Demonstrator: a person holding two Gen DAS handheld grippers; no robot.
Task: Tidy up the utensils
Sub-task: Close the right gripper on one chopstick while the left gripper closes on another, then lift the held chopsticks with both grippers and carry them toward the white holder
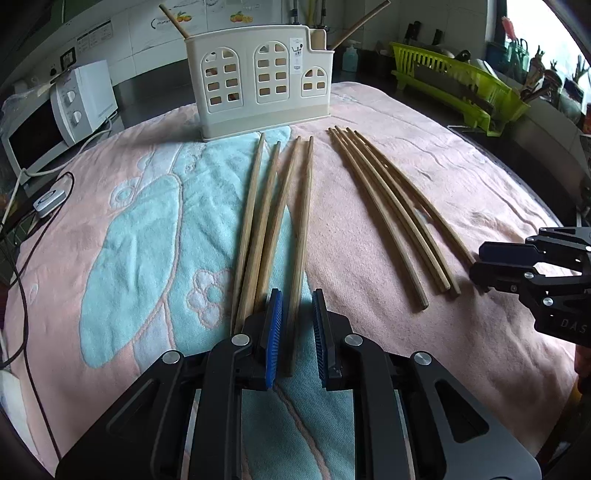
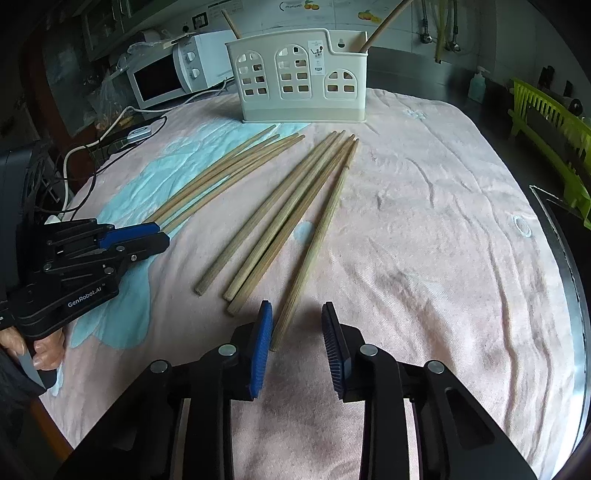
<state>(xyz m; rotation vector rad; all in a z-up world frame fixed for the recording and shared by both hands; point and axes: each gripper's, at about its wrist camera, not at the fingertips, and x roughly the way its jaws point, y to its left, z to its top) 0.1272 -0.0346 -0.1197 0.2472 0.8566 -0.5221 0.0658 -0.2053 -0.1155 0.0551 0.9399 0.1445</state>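
Note:
A cream utensil holder [image 1: 258, 88] stands at the back of a pink and teal towel [image 1: 424, 332], with two wooden chopsticks [image 1: 173, 20] leaning in it. Several chopsticks [image 1: 258, 221] lie in a left group, several more [image 1: 391, 214] in a right group. My left gripper [image 1: 296, 295] is open low over the near ends of the left group, and the rightmost stick of that group [image 1: 300, 240] runs between its blue pads with a gap on each side. My right gripper [image 2: 296, 304] is open around the near end of the right group's outermost chopstick [image 2: 321, 236], which lies close to the left pad.
A white microwave [image 1: 55, 118] and cables [image 1: 22, 258] sit off the towel's left edge. A green dish rack [image 1: 461, 85] stands at the back right, and a soap bottle [image 1: 350, 55] behind the holder. A person's hand [image 2: 44, 350] holds the left gripper [image 2: 164, 234].

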